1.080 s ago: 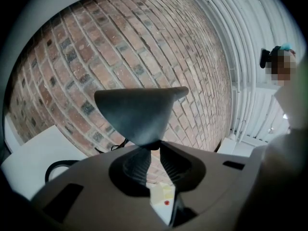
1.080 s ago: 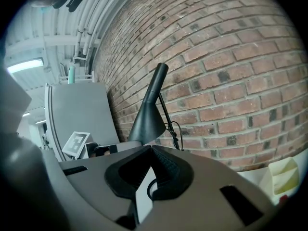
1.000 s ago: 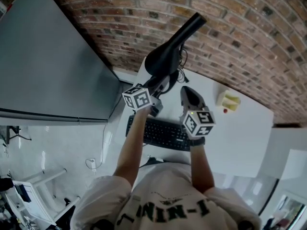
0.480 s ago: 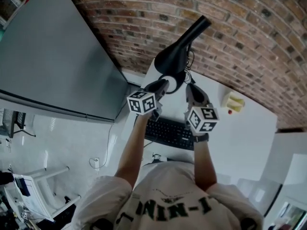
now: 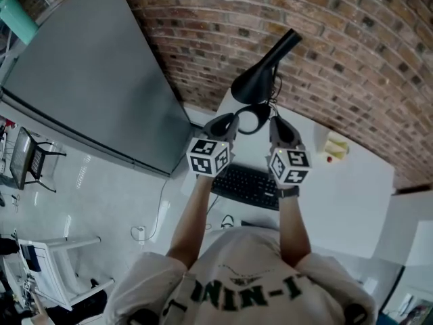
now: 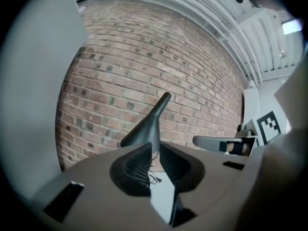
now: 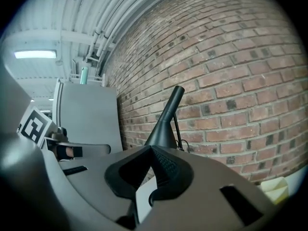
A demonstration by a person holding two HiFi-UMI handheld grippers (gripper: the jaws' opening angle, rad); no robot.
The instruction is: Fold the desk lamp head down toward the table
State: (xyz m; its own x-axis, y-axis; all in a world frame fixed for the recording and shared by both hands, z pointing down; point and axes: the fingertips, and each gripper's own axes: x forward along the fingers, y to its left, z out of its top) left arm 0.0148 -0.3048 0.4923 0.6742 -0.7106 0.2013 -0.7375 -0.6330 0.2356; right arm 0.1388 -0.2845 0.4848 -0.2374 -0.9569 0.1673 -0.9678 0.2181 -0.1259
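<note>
Desk lamp head (image 5: 254,85) just beyond the closed right tool (image 5: 275,121)

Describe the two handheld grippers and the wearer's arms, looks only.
The left gripper and right gripper share grey moulded bodies, dark jaws with ribbed black pads, and each a white cube with black square markers. The left jaws are closing, nothing between them. The person wears a pale short-sleeved T-shirt with dark lettering, forearms bare, a dark band at the right wrist.
</note>
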